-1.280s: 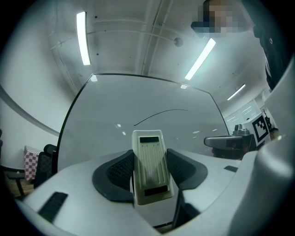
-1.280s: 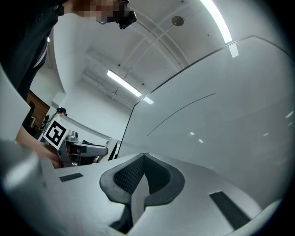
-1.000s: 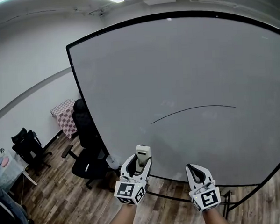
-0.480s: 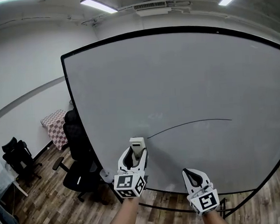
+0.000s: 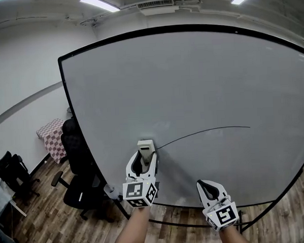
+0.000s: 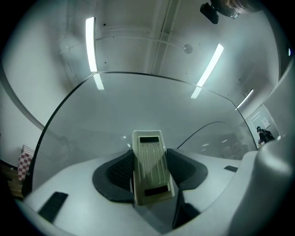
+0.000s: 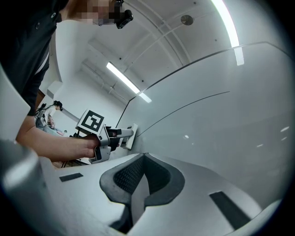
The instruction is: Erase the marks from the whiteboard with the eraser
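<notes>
Nearest, at 5 o'clock in the head view, the right gripper (image 5: 211, 187) hangs low with its jaws closed on each other and nothing between them. It is well apart from the work.

At 6 o'clock, a little further out, the left gripper (image 5: 145, 155) is clamped on the eraser (image 5: 146, 145). The dark pads (image 6: 120, 169) press its two long sides near the lower end, and the upper half sticks out past the jaws towards the whiteboard (image 5: 190, 76).

The eraser's far end sits at the left tip of the one thin black line (image 5: 203, 132), which runs off towards 3 o'clock. From the right gripper view it looks laid against the board, though contact is hard to confirm.

The eraser looks light, with a stiff, ribbed plastic back and probably a soft wiping face. Smooth plastic sides may twist in the pads when dragged sideways, so a firm squeeze across the long sides suits it, leaving the wiping face free and flat to the board.

Beyond the board's left edge, at 8 o'clock, stand a black office chair (image 5: 74, 148) and a table with a chequered cloth (image 5: 48, 132).
</notes>
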Motion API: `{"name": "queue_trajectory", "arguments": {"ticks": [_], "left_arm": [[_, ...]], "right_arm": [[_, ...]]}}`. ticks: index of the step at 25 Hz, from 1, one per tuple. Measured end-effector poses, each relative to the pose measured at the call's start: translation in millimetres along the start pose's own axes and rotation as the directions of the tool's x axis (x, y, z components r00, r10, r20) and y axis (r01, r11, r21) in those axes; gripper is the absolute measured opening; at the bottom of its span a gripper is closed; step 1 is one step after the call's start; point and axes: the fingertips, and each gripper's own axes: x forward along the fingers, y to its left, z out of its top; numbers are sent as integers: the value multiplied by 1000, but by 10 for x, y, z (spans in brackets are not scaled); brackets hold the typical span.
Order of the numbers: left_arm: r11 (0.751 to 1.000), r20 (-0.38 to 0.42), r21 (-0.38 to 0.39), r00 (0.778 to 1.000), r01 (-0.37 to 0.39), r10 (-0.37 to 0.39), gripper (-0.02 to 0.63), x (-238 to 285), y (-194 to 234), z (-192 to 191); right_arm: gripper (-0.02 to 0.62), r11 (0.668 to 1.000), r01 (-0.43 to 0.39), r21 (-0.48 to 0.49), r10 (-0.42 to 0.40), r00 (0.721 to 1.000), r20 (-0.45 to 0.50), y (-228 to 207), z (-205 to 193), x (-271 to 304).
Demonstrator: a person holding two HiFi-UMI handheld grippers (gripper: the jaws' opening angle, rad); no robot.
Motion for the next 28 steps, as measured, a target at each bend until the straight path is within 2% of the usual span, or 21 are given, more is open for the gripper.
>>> {"name": "queue_trajectory", "arguments": {"ticks": [6, 12, 20, 28], "left_arm": [[999, -6, -4, 999, 54, -54, 244, -13, 22, -5], [998, 0, 1, 998, 59, -59, 245, 9, 3, 15], [1000, -15, -12, 1000, 10, -10, 244, 21, -2, -22], [998, 0, -44, 999, -54, 54, 244, 43, -22, -14]], "right_arm": [[18, 999, 51, 17, -51, 999, 0, 75, -77, 66], [18, 995, 92, 43, -94, 995, 25, 105, -44, 50], [18, 991, 79, 111, -81, 997, 16, 180, -144, -42], [18, 992, 73, 98, -75, 997, 24, 48, -54, -83]]}}
